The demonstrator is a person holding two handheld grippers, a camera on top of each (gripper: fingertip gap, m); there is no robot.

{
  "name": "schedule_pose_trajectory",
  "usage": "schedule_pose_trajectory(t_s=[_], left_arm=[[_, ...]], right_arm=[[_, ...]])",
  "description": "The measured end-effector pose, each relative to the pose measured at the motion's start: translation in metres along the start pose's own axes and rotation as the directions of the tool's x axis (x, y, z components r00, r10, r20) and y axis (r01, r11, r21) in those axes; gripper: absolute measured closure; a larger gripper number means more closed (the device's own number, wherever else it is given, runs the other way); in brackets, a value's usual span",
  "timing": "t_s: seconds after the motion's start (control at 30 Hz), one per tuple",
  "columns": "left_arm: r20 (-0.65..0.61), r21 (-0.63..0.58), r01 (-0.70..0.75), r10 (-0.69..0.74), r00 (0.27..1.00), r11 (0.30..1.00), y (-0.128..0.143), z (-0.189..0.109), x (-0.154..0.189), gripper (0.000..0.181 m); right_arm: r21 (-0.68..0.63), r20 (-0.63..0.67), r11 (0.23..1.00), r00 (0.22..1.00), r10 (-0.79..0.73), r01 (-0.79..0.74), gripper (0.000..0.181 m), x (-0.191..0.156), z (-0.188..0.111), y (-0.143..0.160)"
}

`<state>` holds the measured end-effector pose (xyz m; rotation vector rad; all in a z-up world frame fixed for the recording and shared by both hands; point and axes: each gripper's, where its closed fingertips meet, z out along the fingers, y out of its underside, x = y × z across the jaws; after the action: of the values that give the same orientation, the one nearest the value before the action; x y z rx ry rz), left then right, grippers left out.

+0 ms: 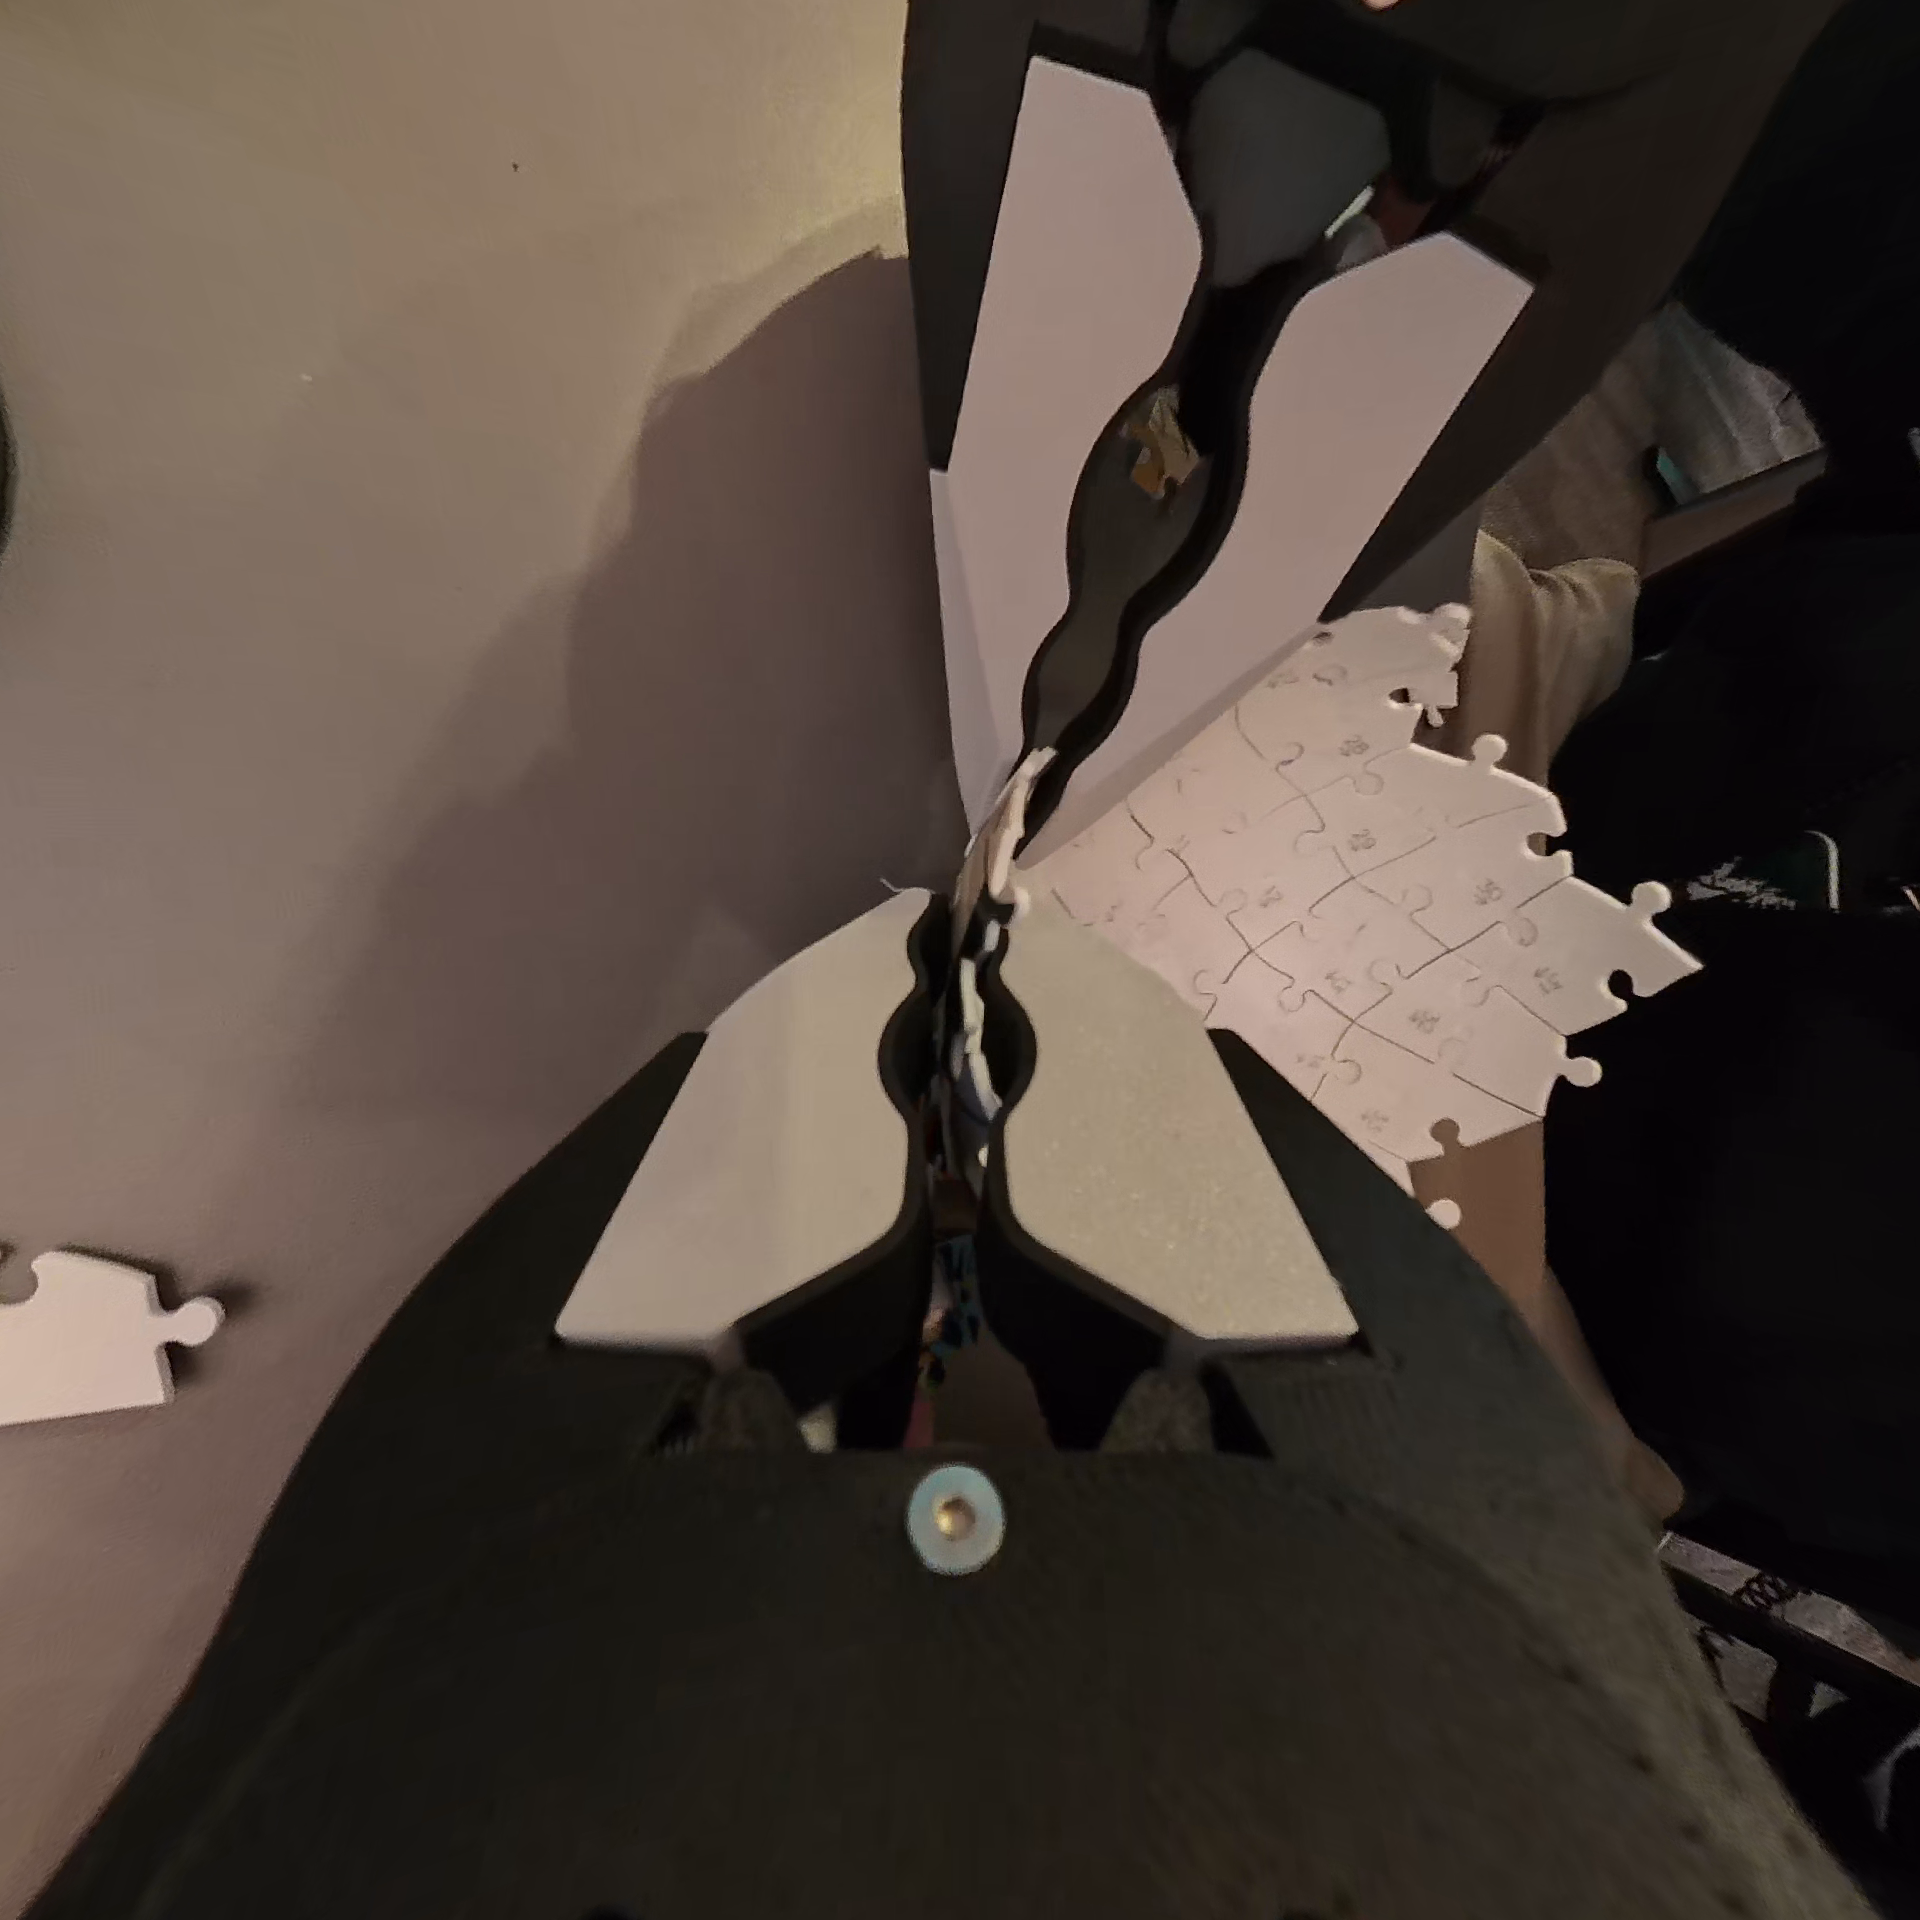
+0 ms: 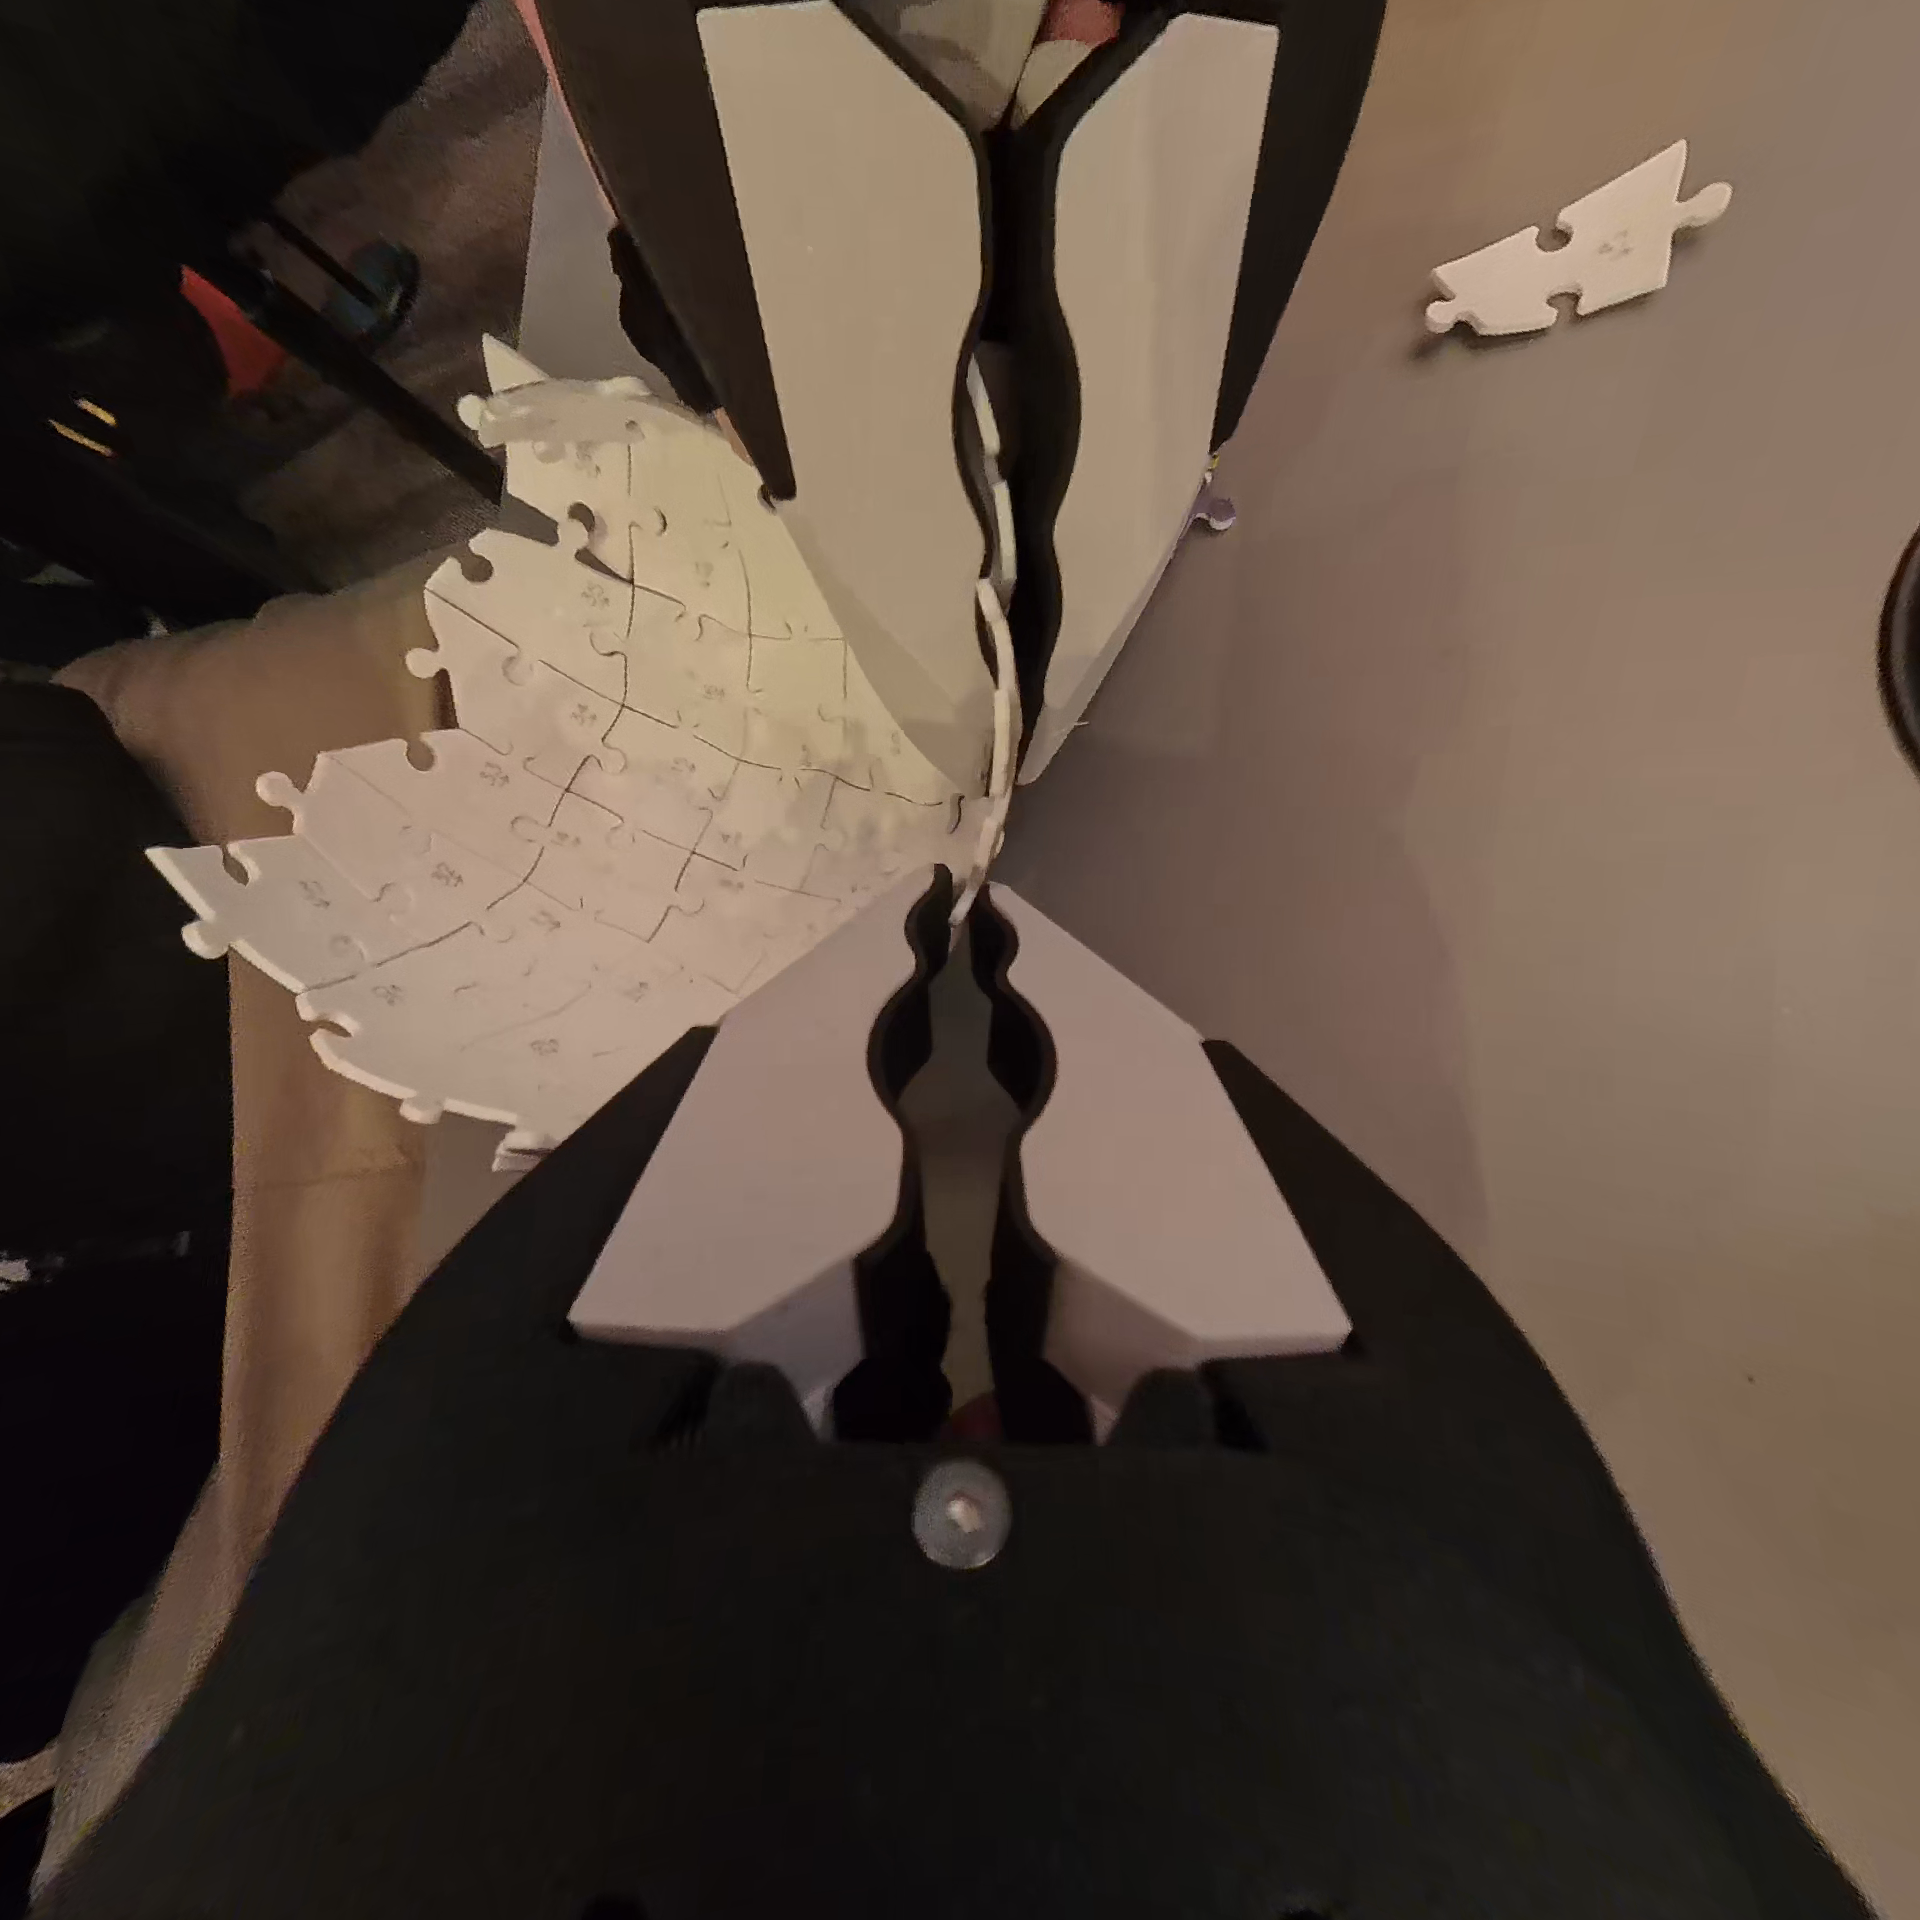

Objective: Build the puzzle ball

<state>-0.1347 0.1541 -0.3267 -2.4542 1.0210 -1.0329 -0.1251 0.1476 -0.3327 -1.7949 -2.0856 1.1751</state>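
Puzzle ball (image 2: 582, 831): half-built curved white shell, held up over the table edge, pinched along one rim from two sides
Left gripper (image 1: 961, 935): fingers closed on shell rim
Right gripper (image 2: 961, 909): tips clamped on same rim, facing the other
Loose pieces (image 2: 1579, 260): two joined, flat on grey table (image 2: 1558, 935), well apart from shell

Grey-beige table (image 1: 364, 520), matte, plain, filling the left of the left wrist view and the right of the right wrist view (image 2: 1558, 935). Broad soft shadow (image 1: 748, 540) across its middle. Dark rounded object (image 2: 1903, 665) cut by the right frame edge, identity unclear. Beyond the table edge: tan fabric (image 1: 1548, 603), dark cluttered area with a red patch (image 2: 223, 332), details too dim to resolve.
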Motion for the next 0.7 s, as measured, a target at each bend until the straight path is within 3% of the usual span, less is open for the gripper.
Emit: schedule_pose_trajectory(t_s=[0.43,0.7], left_arm=[[-0.018,-0.009,0.059,-0.059,0.998,0.998,0.0007,-0.0018,-0.0007,0.177],[-0.027,0.011,0.074,-0.074,0.997,0.997,0.001,-0.0061,-0.0003,0.178]], right_arm=[[-0.02,-0.048,0.996,0.995,-0.09,0.089,0.18,-0.0008,-0.0008,-0.0032],[0.029,-0.013,0.999,1.0,-0.028,0.028,0.181,-0.0006,-0.0006,-0.0056]])
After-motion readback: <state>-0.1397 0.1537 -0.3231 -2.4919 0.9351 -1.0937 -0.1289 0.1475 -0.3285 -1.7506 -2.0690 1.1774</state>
